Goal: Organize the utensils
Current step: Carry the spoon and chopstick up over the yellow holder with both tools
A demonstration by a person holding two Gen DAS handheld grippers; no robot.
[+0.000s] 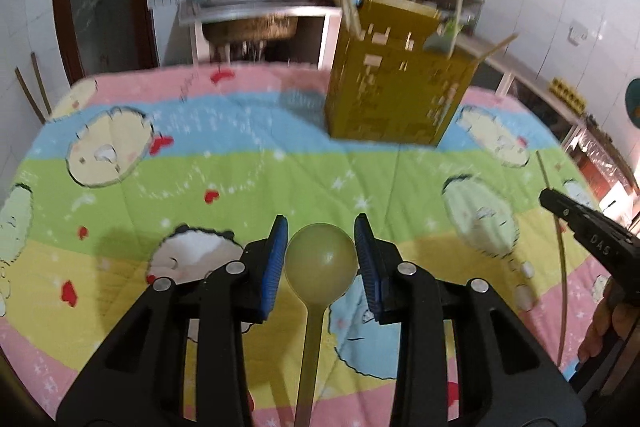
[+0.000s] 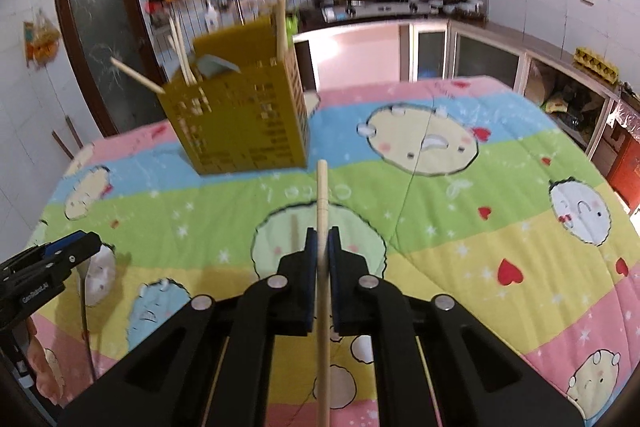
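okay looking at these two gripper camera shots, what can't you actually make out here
- Left wrist view: the spoon handle's lower end is cut off by the bottom edge.
- Left wrist view: the yellow utensil holder is motion-blurred, so its cut-outs and contents are unclear.
- Right wrist view: the chopstick runs off the bottom edge; its rear end is unseen.
- Right wrist view: the holder's inside is hidden by its own walls.

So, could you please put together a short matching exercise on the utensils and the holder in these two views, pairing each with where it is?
Things:
1. green spoon
2. single chopstick
3. yellow-brown utensil holder
4. patterned cloth

Places:
A. stands on the cloth with chopsticks in it
B. clamped in the right gripper
C. covers the table
D. between the pads of the left gripper

Pairs: 1-D, 2-B, 3-A, 4-C
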